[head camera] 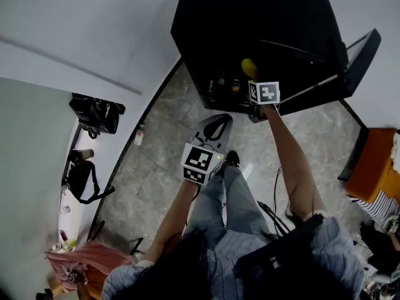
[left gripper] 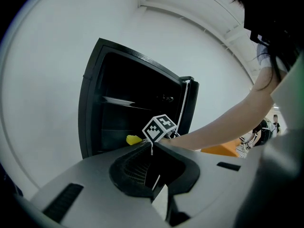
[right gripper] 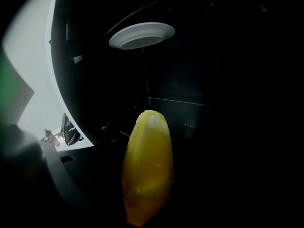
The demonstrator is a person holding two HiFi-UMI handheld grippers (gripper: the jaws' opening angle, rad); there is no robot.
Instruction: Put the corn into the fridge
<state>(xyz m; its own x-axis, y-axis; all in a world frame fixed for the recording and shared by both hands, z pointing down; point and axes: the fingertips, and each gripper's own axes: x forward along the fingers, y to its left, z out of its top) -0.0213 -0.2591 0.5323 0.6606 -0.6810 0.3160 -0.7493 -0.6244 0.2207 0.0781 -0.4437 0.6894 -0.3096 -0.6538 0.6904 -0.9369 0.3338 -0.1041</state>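
The yellow corn cob (head camera: 249,67) (right gripper: 148,170) is held tip-forward by my right gripper (head camera: 251,75), which is shut on it. The cob is just inside the open black fridge (head camera: 250,17) (left gripper: 118,108), in front of a glass shelf (right gripper: 175,103). In the right gripper view the jaws are lost in the dark. The left gripper view shows the corn (left gripper: 134,139) at the fridge mouth beside the right gripper's marker cube (left gripper: 160,127). My left gripper (head camera: 212,129) (left gripper: 156,184) hangs back over the floor, shut and empty.
The fridge door (head camera: 359,55) stands open to the right. A white plate (right gripper: 141,35) sits on an upper shelf and bottles (head camera: 228,83) lower down. Black bags (head camera: 94,114) lie on a white ledge at left, a bottle (head camera: 139,135) on the floor, an orange seat (head camera: 375,161) at right.
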